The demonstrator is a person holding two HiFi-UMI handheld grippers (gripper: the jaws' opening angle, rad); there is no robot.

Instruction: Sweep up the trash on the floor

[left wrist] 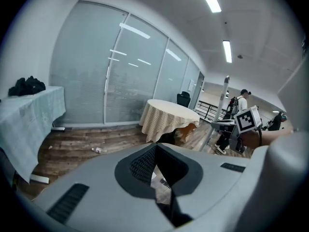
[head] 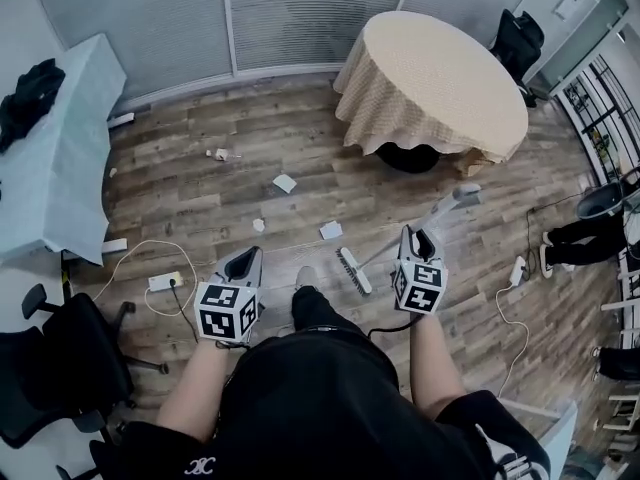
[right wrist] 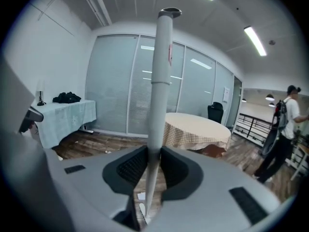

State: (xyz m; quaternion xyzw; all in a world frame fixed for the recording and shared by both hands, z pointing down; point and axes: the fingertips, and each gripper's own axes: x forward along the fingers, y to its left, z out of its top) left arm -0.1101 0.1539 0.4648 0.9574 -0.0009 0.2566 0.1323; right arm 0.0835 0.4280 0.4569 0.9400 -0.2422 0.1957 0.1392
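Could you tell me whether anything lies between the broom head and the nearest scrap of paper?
Nothing visible does: the broom head sits on bare floorboards, and the nearest paper scrap lies just beyond it, with only open wood between them.

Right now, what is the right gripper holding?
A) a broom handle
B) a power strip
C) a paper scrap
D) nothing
A: in the right gripper view, the right gripper has its jaws closed on the pale handle of the broom.

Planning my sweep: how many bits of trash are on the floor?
4: a wad far left, a sheet mid-floor, a bit and a paper by the broom. Others may be hidden.
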